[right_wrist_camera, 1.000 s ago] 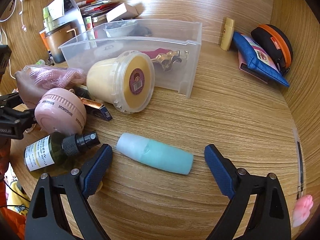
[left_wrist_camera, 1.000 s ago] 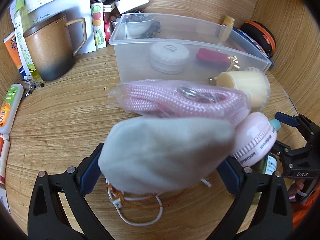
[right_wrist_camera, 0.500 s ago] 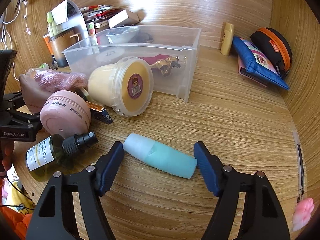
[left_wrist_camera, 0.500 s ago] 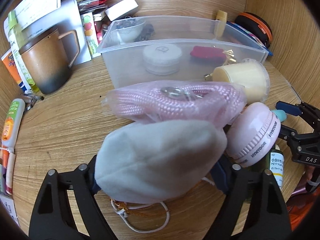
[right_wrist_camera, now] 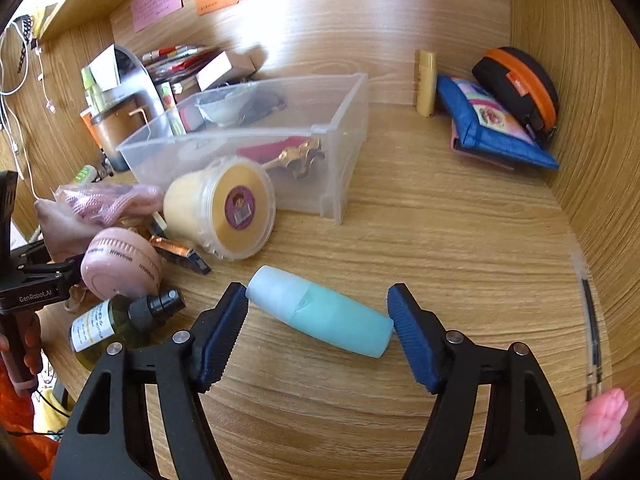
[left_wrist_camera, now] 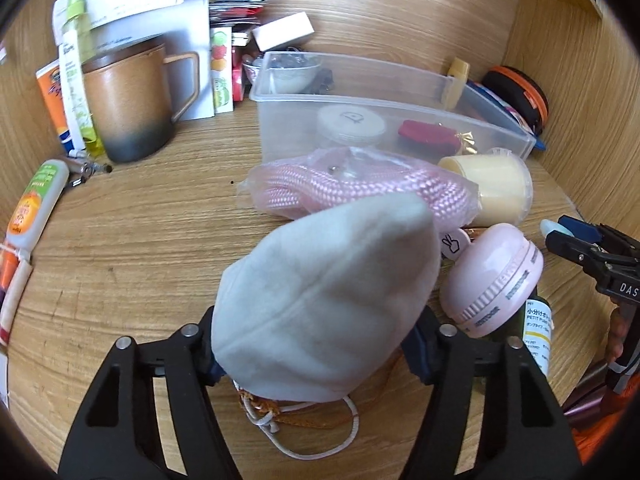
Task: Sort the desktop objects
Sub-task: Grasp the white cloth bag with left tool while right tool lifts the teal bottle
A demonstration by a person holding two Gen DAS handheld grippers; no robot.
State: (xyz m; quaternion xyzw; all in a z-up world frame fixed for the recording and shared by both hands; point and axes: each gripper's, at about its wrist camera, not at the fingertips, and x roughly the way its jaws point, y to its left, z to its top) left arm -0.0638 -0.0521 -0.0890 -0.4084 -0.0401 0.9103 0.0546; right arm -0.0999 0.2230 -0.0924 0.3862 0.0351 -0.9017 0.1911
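Jaws of the left gripper [left_wrist_camera: 316,344] are closing on a grey pouch [left_wrist_camera: 328,300], the blue pads pressed into its sides and its cords [left_wrist_camera: 312,428] trailing on the desk [left_wrist_camera: 132,248] below. Just beyond the pouch lies a bagged pink rope [left_wrist_camera: 360,188], with a pink round case [left_wrist_camera: 492,280] and a cream tub [left_wrist_camera: 492,188] on its right. Behind them stands a clear bin [left_wrist_camera: 360,100], and a brown mug [left_wrist_camera: 128,108] is at the far left.

Pads of the right gripper [right_wrist_camera: 318,320] sit at both ends of a teal bottle [right_wrist_camera: 320,310] lying on the desk, half open and touching cap and base; whether it is lifted I cannot tell. Left of it a spray bottle [right_wrist_camera: 116,320] lies beside the round case. Past the tub, the bin holds a gold clip [right_wrist_camera: 296,156] and a red item [right_wrist_camera: 268,148]. At the far right, a blue wallet [right_wrist_camera: 492,124] leans by an orange-trimmed case [right_wrist_camera: 520,80].
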